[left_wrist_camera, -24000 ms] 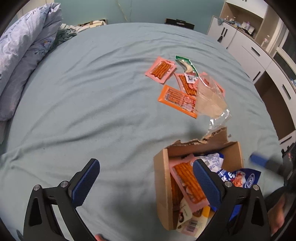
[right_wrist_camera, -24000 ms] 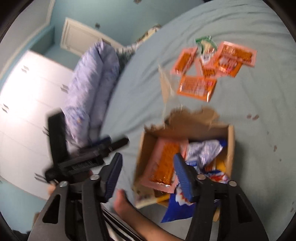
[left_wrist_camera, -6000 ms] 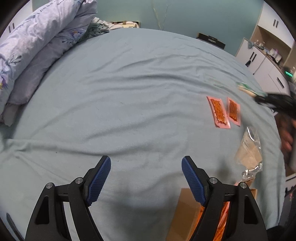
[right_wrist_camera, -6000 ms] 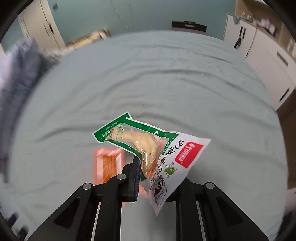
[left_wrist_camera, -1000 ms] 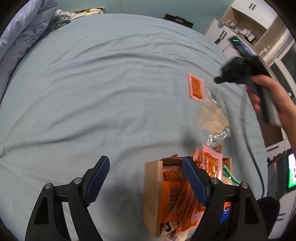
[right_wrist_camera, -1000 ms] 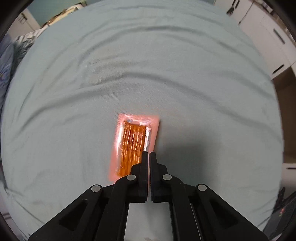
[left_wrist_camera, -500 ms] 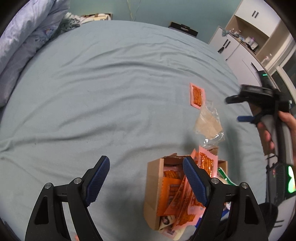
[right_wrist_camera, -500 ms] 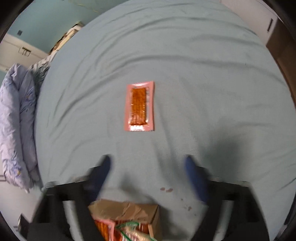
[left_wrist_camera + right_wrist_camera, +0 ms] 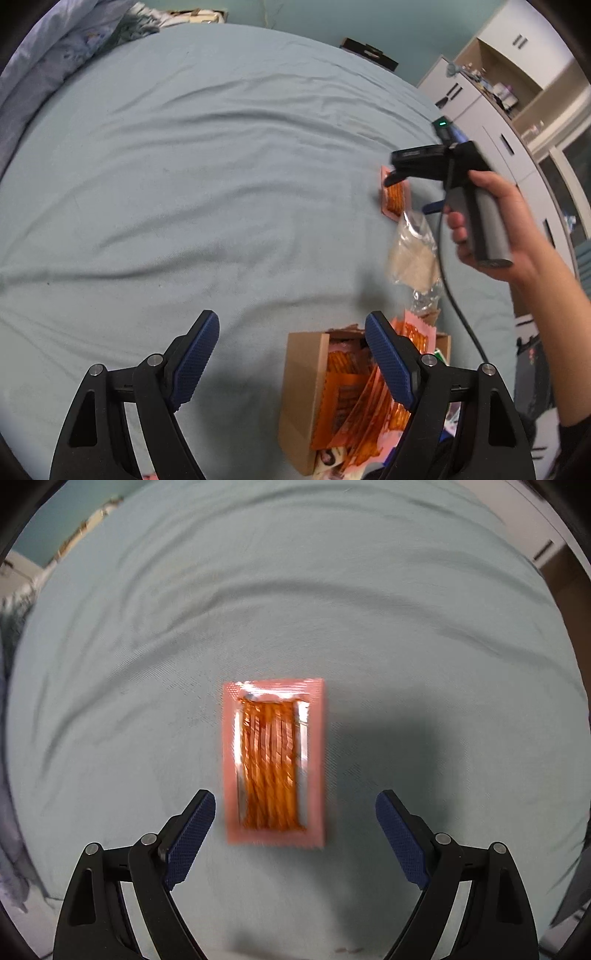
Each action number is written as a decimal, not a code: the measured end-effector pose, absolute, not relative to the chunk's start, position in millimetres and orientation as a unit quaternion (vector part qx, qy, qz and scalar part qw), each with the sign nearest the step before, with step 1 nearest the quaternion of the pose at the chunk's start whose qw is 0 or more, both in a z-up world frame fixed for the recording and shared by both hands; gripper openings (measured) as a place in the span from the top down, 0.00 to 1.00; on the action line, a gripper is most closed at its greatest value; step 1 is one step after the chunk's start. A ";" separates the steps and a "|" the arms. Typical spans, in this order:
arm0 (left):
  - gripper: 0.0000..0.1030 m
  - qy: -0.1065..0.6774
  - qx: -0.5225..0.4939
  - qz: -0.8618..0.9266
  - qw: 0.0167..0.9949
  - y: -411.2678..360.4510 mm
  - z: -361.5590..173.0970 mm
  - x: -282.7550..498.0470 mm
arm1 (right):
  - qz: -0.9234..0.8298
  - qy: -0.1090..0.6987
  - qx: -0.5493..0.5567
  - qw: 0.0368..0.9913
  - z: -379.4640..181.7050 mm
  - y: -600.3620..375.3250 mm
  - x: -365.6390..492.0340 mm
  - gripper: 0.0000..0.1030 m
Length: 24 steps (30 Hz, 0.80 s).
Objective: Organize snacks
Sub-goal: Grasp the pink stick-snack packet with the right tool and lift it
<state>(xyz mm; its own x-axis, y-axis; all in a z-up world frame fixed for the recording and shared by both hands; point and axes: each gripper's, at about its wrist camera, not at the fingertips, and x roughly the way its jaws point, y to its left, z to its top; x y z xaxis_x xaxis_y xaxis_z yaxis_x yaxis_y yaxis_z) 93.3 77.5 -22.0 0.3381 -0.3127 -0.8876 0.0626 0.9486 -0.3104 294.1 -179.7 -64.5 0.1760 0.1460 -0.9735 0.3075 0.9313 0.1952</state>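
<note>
One pink packet of orange snack sticks (image 9: 273, 760) lies flat on the light blue bed sheet (image 9: 147, 627). My right gripper (image 9: 295, 799) points down just above it, open, with the packet's near end showing between the wide fingers and neither pad touching it. In the left wrist view the same packet (image 9: 394, 197) lies under the right gripper (image 9: 412, 194), which a hand (image 9: 491, 229) holds. My left gripper (image 9: 291, 321) is open and empty, hanging over the bed beside the torn cardboard box (image 9: 303, 373) stuffed with orange and pink snack packets.
A crumpled clear plastic bag (image 9: 412, 254) lies between the box and the pink packet. The right gripper's cable (image 9: 458, 314) trails past the box. A folded quilt (image 9: 44, 55) sits at the far left; white cabinets (image 9: 498, 110) stand beyond the bed on the right.
The right gripper, shut a second ago, now stands open. It drew back toward the box, then came in low over the pink packet. The left gripper has barely moved.
</note>
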 end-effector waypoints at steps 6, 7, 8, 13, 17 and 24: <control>0.20 0.567 -0.112 -0.106 0.809 77.3 -27.7 97.7 | -0.067 0.656 0.163 0.734 -108.2 -153.9 316.4 0.12; 0.20 0.569 -0.113 -0.106 0.808 77.6 -28.7 98.7 | -0.068 0.654 0.163 0.735 -109.3 -153.6 315.5 0.12; 0.20 0.570 -0.113 -0.106 0.807 76.8 -29.4 99.6 | -0.064 0.652 0.159 0.738 -109.7 -152.8 314.9 0.16; 0.20 0.564 -0.096 -0.101 0.814 73.5 -26.7 97.3 | -0.028 0.634 0.124 0.763 -96.3 -161.6 298.0 0.67; 0.20 0.557 -0.085 -0.091 0.821 74.0 -23.2 91.3 | -0.012 0.629 0.132 0.766 -89.0 -183.7 272.2 0.70; 0.20 0.543 -0.069 -0.071 0.834 76.8 -13.6 74.0 | 0.051 0.576 0.188 0.794 -36.1 -221.9 197.5 0.70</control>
